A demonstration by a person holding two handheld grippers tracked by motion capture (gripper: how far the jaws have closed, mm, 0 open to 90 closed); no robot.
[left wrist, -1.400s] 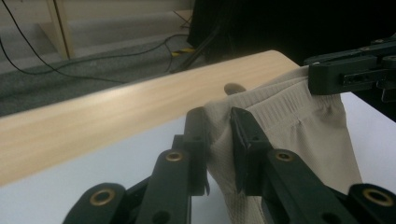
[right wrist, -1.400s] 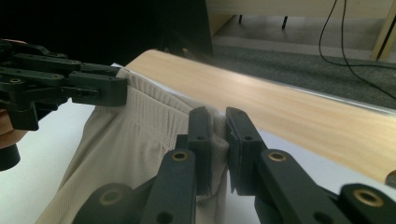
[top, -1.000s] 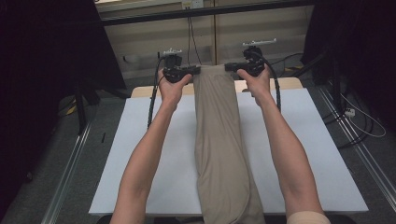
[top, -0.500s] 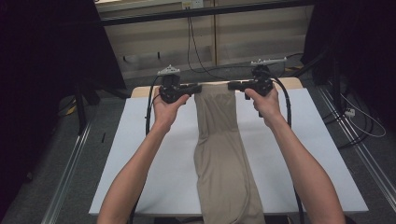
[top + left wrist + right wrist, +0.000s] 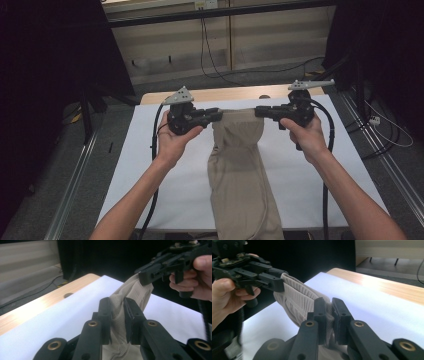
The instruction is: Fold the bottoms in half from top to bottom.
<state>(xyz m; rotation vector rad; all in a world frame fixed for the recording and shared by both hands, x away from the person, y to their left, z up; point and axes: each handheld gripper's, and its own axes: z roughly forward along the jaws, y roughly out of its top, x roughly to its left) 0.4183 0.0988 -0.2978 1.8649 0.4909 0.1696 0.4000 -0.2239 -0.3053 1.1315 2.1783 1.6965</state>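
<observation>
A long beige garment (image 5: 240, 175) lies lengthwise on the white sheet (image 5: 145, 160) and hangs over the near edge. Its far end is held up off the sheet between both grippers. My left gripper (image 5: 219, 114) is shut on the left corner of that end, and in the left gripper view the mesh cloth (image 5: 117, 315) is pinched between the jaws of my left gripper (image 5: 117, 305). My right gripper (image 5: 258, 111) is shut on the right corner, with the fabric (image 5: 299, 300) bunched between the jaws of my right gripper (image 5: 329, 305). The two grippers point at each other, about a garment's width apart.
A strip of bare wooden tabletop (image 5: 225, 94) with a dark spot (image 5: 264, 96) shows beyond the sheet. Metal rails (image 5: 75, 200) run along both sides of the table. Cables (image 5: 210, 55) lie on the floor behind, and dark curtains stand left and right.
Both hands have come back from the far edge toward the person, carrying the garment's far end with them. That end now hangs above the rest of the cloth.
</observation>
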